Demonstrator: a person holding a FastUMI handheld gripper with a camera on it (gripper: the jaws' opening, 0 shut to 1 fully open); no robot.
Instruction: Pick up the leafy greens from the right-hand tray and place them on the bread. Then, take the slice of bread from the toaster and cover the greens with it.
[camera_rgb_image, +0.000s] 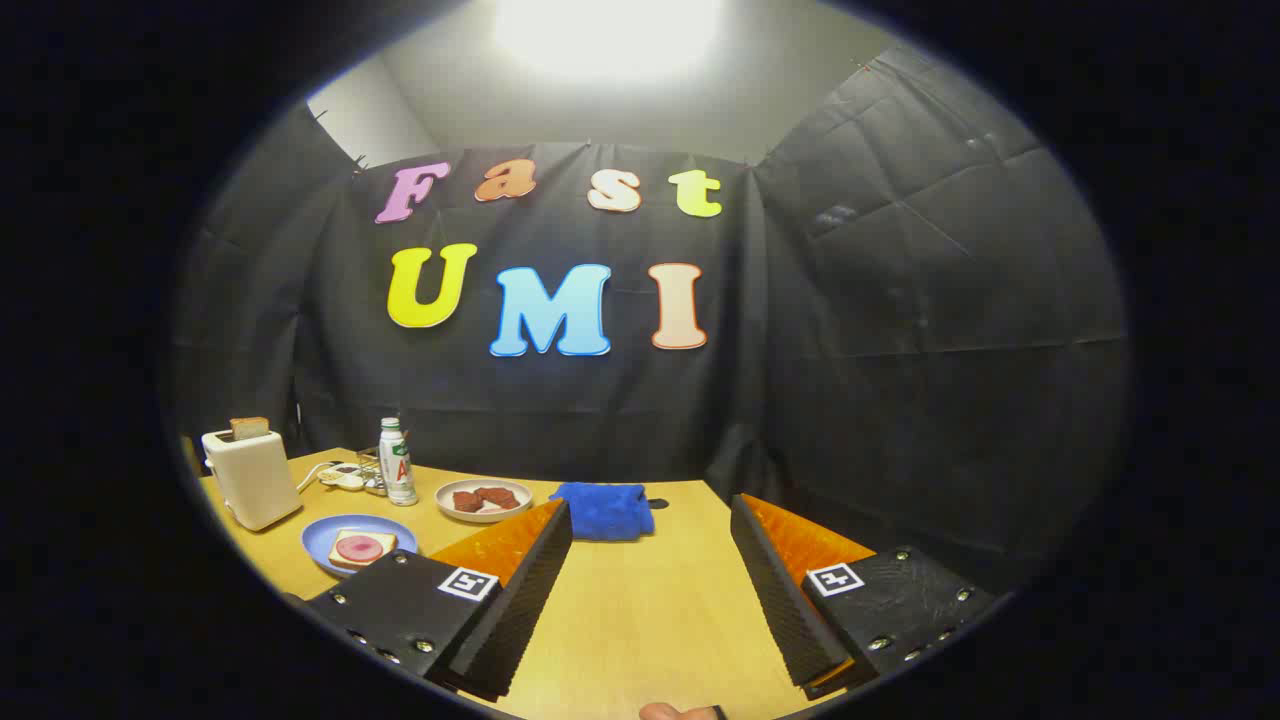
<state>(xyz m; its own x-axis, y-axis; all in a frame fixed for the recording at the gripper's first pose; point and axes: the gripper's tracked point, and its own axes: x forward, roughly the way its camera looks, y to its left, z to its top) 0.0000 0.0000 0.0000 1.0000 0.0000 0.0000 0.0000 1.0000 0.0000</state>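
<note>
Gripper view. The gripper (650, 590) was held above the table (640, 620), fingers spread wide with nothing between them but bare tabletop; it gripped nothing. It pointed level at the booth wall rather than down, which read as a start or transit pose, not yet aimed at any item.

Left of the fingers and beyond them: a white toaster (250, 478) with a bread slice (249, 427) standing up out of its slot (raised enough, I judged, for a pinch from above). Just in front of it, a blue plate (325, 548) carried the base bread (362, 547) with a round pink slice on top, laid flat so greens could go straight on.

Farther back stood a bottle (397, 460), and beside it a white dish (484, 499) holding reddish-brown pieces. A blue cloth (603, 509) lay just ahead of the fingers.

The greens and their tray could not be made out; presumably off to the right, so the gripper would need to swing that way first. No task step looked done.
</note>
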